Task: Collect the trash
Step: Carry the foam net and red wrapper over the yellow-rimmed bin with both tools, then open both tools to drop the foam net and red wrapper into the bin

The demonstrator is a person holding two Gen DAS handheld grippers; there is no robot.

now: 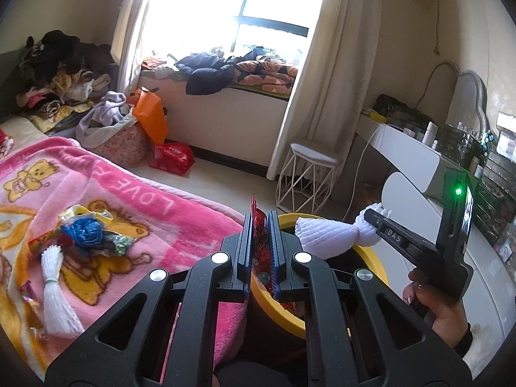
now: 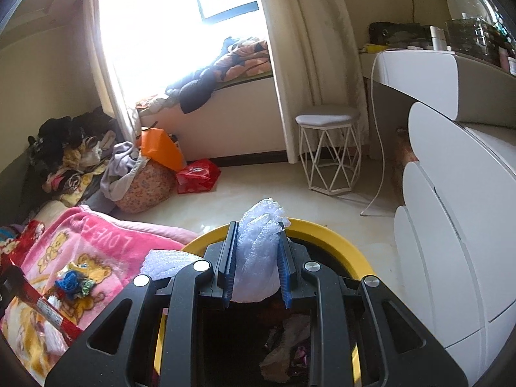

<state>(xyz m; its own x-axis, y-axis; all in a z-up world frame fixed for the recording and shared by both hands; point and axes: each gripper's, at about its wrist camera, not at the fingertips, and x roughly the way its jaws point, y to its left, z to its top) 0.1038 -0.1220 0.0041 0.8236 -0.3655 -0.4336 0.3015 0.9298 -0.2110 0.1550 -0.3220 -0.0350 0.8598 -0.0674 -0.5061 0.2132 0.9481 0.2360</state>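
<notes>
A: Item one, the yellow-rimmed bin [image 2: 325, 230]. Location?

B: On the floor beside the bed, directly under both tongs. Its dark inside already holds crumpled wrappers, seen from the right wrist.

A: Item two, the white foam net sleeve [image 2: 258, 251].

B: Clenched in the right tongs [image 2: 256, 259], pinched near its middle. From the left wrist its long axis runs level, flared end over the bin's mouth. The release needs only a drop straight down.

A: Item three, the red snack wrapper [image 1: 258, 235].

B: Gripped flat between the pads of the left tongs [image 1: 259, 251], which are squeezed fully together on it. It stands on edge, long axis along the fingers, its top poking past the tips. The bin's near rim lies just below and ahead, so this one sits over the rim rather than over the centre. I judge it needs a little more reach forward before letting go.

A: Which hand is nearer to a clean drop?

B: The right, by my reading. Its load hangs over the open mouth.

A: Remaining stock?

B: On the pink bear-print blanket [image 1: 135, 200], to the left of the bin: a second white foam net sleeve [image 1: 56, 290], a crumpled blue bag [image 1: 85, 229], a yellow-white wrapper [image 1: 84, 213], and small foil scraps around them. All well apart from both tongs.

A: Surroundings?

B: A white wire stool [image 2: 329, 151] by the curtain, a red bag [image 2: 196, 174] on the floor, white drawers [image 2: 451, 242] at right.
</notes>
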